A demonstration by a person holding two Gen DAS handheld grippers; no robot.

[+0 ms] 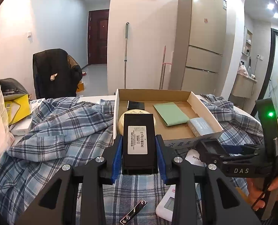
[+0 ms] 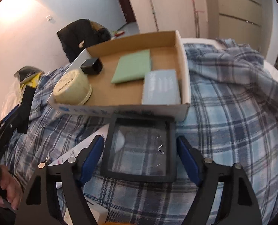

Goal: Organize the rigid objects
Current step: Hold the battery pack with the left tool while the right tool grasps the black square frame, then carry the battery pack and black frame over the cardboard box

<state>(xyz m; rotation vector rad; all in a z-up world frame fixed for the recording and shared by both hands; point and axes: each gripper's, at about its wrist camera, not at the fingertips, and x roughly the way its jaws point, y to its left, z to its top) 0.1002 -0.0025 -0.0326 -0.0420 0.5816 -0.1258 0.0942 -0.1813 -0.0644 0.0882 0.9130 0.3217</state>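
My left gripper [image 1: 139, 138] is shut on a black oblong box [image 1: 138, 140] with a white label, held just in front of the cardboard tray [image 1: 204, 108]. In the right wrist view my right gripper [image 2: 139, 140] has its blue pads [image 2: 92, 155] against both sides of a black-framed clear square case [image 2: 140, 148], low over the plaid cloth and close to the tray's [image 2: 184, 65] near wall. The tray holds a cream round tin [image 2: 71, 88], a small black box [image 2: 92, 66], a green flat pad [image 2: 133, 67] and a pale blue packet [image 2: 160, 86].
A blue plaid cloth [image 1: 63, 123] covers the table. On it near me lie a white device [image 1: 165, 208], a metal clip [image 1: 134, 212] and a white card [image 1: 194, 157]. Bags and boxes [image 1: 18, 106] crowd the left edge. A hand [image 1: 261, 193] holds the right gripper.
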